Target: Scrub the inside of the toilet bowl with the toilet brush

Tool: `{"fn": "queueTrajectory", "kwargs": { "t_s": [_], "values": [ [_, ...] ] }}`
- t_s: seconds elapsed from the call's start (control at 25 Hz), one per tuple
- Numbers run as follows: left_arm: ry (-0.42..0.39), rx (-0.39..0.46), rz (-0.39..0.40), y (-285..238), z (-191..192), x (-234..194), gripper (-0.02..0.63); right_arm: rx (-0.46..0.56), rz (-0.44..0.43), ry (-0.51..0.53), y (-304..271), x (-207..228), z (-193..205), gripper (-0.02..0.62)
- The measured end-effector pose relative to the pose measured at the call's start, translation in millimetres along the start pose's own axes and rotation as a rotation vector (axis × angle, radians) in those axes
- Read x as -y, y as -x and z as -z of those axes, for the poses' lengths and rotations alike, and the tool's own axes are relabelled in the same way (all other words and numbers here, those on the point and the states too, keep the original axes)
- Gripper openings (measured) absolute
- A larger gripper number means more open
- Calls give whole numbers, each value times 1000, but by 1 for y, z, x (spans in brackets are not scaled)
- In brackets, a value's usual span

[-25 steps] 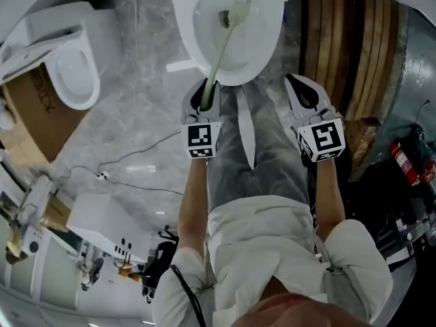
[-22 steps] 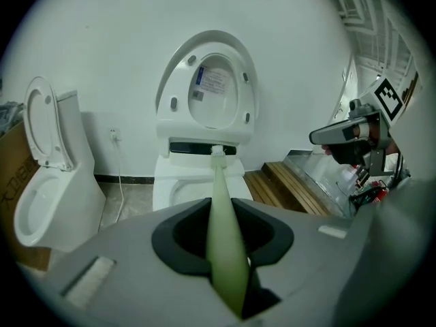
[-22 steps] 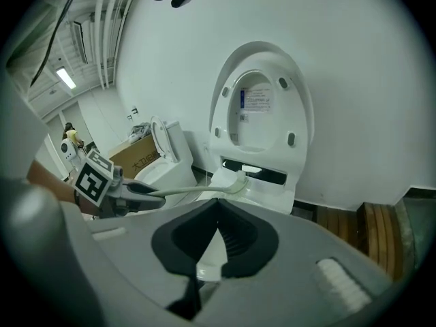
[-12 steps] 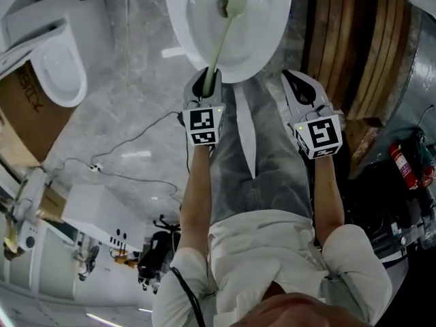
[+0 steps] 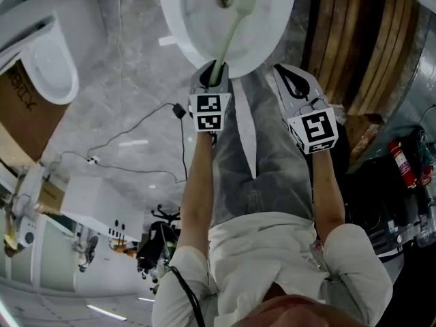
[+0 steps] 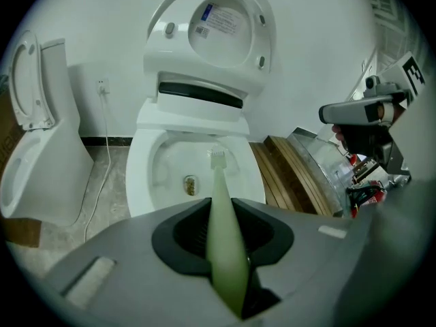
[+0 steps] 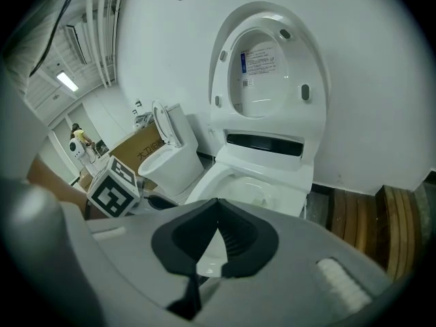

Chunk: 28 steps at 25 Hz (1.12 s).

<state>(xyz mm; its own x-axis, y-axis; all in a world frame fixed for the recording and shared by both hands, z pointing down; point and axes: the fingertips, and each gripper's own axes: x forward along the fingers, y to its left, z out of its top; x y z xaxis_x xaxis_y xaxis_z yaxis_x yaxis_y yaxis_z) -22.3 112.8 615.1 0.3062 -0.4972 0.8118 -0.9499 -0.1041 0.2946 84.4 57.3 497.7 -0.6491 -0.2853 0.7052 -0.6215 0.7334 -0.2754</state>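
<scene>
In the head view, the left gripper (image 5: 216, 73) was clenched on the handle of the toilet brush (image 5: 230, 36), which ran away from me into the toilet bowl (image 5: 276, 36). The brush head sat low inside, near the far right of the basin. The right gripper (image 5: 291, 80) hung to the right, just short of the rim, well apart from the brush.

In the left gripper view, the pale green handle was pinched between the jaws. The bristles lay against the inner wall, just right of a brown mark (image 6: 191, 184) by the drain.

In the right gripper view, the jaws were pressed together on nothing, pointed at the raised seat lid (image 7: 272, 60).

I judged the scrubbing under way but unfinished: the brush was in the bowl, while that mark and the left wall looked left to cover.
</scene>
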Motion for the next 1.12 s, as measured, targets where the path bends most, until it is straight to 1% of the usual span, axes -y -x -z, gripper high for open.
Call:
{"fn": "queueTrajectory", "kwargs": {
  "t_s": [0.2, 0.4, 0.64, 1.12],
  "values": [
    [-23, -74, 27, -13, 12, 10, 106, -5, -3, -3, 0, 3, 0, 3],
    [-32, -134, 36, -22, 24, 14, 106, -18, -7, -14, -1, 5, 6, 3],
    [-15, -180, 27, -24, 32, 8, 106, -30, -18, -29, -5, 6, 13, 3],
    [-81, -277, 17, -8, 49, 7, 106, -21, -59, -38, -11, 5, 7, 3]
  ]
}}
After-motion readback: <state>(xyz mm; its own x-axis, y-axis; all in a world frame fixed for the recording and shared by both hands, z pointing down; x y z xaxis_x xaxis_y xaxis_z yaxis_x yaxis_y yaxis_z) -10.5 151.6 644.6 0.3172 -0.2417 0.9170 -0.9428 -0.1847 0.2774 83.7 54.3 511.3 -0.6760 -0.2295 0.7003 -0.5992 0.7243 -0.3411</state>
